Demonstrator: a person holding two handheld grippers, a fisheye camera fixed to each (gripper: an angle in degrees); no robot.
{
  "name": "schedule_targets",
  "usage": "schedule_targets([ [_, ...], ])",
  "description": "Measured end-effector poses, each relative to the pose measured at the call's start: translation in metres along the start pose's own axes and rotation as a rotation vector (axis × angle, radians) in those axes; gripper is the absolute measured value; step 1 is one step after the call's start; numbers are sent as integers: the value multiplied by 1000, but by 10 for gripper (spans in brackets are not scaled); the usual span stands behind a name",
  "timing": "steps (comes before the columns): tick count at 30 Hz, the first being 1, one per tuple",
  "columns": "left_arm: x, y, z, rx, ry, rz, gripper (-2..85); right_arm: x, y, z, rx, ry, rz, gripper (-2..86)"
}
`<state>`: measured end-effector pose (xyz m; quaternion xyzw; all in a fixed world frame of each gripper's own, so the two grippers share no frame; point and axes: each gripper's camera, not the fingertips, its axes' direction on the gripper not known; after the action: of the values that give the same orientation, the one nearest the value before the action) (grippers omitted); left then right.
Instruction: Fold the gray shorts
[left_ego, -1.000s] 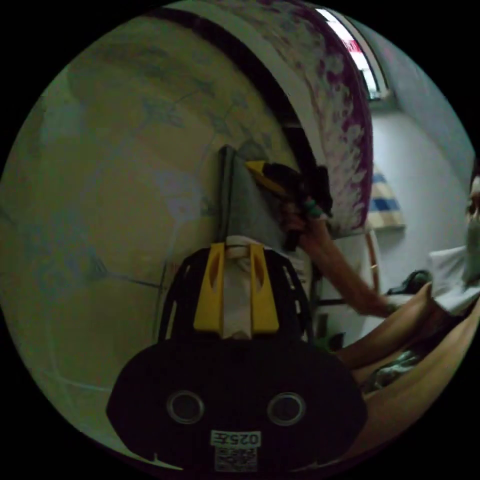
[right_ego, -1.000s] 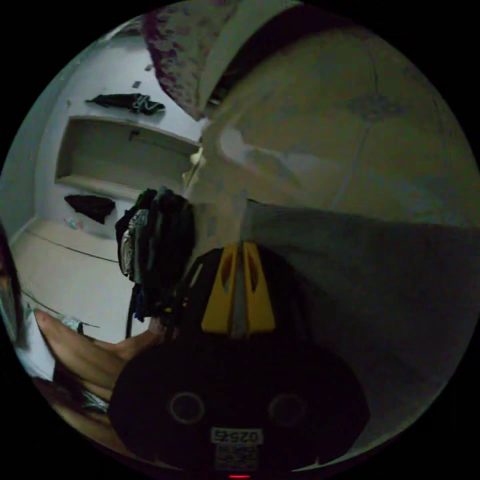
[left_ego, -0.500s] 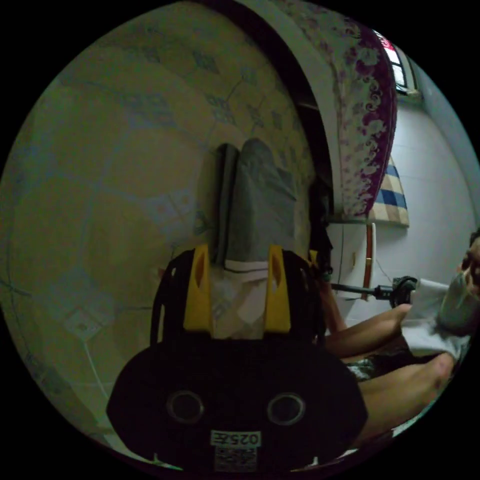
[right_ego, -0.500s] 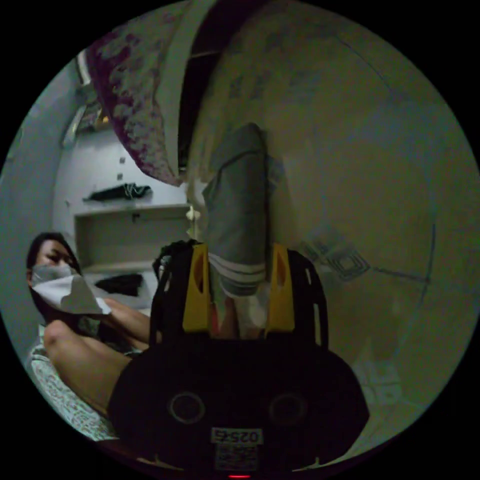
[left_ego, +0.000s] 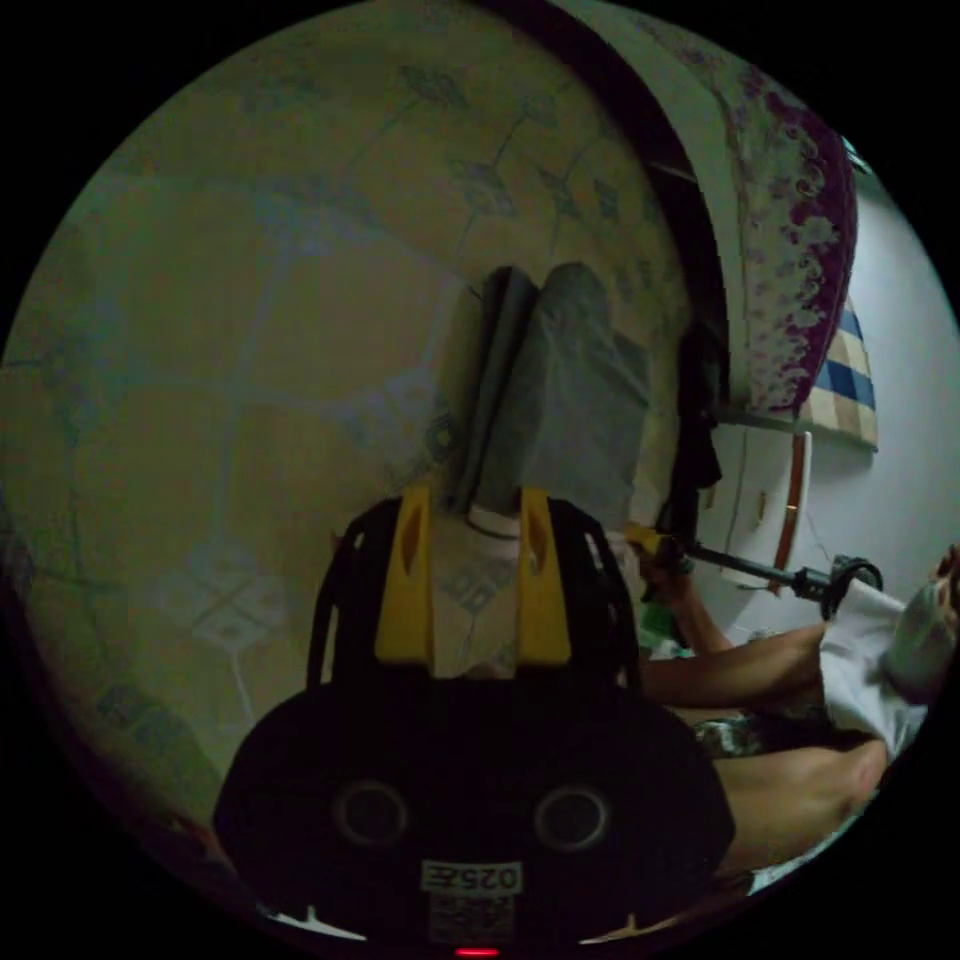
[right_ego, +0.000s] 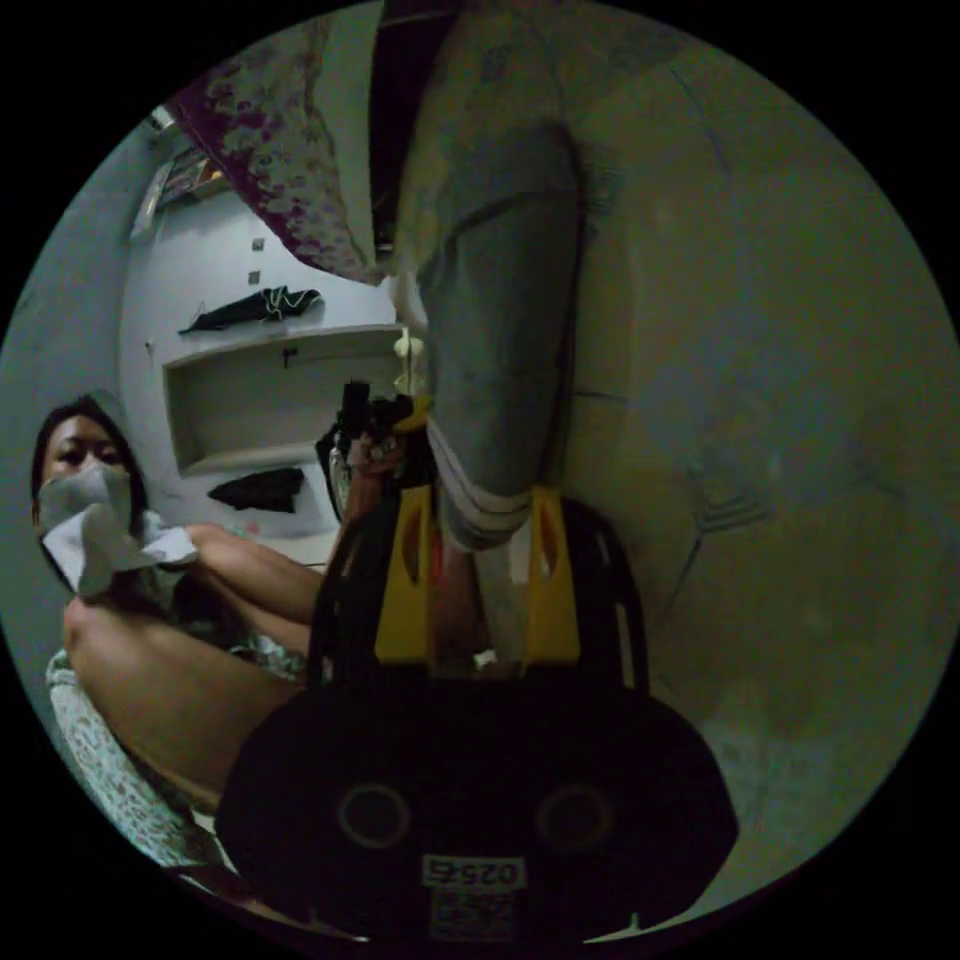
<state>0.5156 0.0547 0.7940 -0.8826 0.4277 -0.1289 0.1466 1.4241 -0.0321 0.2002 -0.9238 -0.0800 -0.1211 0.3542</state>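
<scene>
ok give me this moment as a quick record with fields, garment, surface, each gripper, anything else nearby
garment: gray shorts, folded into a narrow bundle, striped hem toward the right gripper
surface: yellowish patterned sheet under the shorts
left gripper: left gripper, jaws apart, shorts edge just past the tips
right gripper: right gripper, jaws apart, striped hem between them
background: purple floral cloth; wall shelf with dark clothes

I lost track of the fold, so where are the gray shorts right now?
The gray shorts lie folded on the yellow patterned mat, just beyond the left gripper and, in the right gripper view, the right gripper.
</scene>
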Motion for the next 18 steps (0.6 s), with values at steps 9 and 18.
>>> schedule_targets([
  [9,62,61,63,-73,188,8,96,-90,-127,-33,-7,590,-620,132],
  [18,90,34,147,-209,294,-54,76,-85,-220,41,-424,585,-658,62],
])
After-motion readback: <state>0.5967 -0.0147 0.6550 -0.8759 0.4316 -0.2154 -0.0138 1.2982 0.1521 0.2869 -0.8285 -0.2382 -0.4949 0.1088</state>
